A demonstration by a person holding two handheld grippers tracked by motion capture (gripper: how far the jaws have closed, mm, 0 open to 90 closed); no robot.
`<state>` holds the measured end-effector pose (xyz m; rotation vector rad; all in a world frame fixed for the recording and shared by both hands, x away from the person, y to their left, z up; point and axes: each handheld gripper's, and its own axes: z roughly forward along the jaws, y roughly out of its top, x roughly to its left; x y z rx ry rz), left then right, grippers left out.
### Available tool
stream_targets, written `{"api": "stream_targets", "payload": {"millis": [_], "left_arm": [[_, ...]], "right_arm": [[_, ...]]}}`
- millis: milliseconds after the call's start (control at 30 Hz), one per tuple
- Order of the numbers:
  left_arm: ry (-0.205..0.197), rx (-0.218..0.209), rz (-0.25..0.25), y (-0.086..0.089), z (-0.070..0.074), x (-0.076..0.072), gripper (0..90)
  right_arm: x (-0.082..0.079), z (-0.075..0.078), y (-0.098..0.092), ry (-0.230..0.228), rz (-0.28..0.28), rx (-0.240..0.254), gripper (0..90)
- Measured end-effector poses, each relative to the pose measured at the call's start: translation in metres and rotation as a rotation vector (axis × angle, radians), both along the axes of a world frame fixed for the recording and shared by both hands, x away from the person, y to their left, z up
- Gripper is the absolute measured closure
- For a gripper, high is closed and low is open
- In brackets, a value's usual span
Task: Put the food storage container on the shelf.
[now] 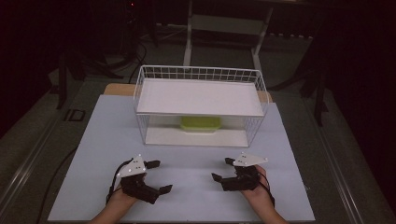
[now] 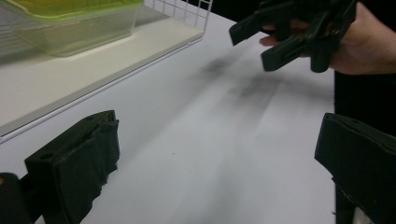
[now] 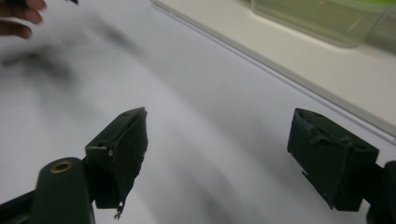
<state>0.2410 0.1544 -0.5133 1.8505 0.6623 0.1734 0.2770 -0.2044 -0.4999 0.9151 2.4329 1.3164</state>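
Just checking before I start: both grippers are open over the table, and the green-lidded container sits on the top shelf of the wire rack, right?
Not quite. The green-lidded container sits on the bottom shelf of the wire rack, under the upper shelf, as the high view shows. The left gripper and right gripper are open over the table.

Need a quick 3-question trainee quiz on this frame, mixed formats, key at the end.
1. True or false: the left gripper is shut on the green-lidded clear plastic container.
2. Multiple choice: where does that container sit? A) on the top shelf board of the white wire rack; B) on the rack's lower board, under the top shelf; C) on the pale table sheet in front of the rack.
3. Fill in: the right gripper has its jaws ____, with nothing between them.

Key: 1 false, as both grippers hover over the sheet, apart from the rack; 2 B; 3 open.
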Motion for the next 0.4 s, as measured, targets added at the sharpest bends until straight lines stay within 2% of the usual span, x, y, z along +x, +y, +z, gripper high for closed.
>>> {"api": "stream_targets", "payload": {"millis": [167, 200, 400], "left_arm": [[0.008, 0.0, -0.005, -0.002, -0.002, 0.001, 0.6], [0.015, -0.003, -0.011, -0.003, -0.003, 0.002, 0.6], [0.018, 0.002, -0.011, -0.006, -0.003, 0.002, 0.5]], "right_arm": [[0.001, 0.006, -0.005, -0.023, -0.006, 0.028, 19.2], [0.002, 0.008, -0.008, -0.024, -0.012, 0.047, 19.2], [0.005, 0.006, -0.01, -0.004, -0.02, 0.06, 19.2]]}}
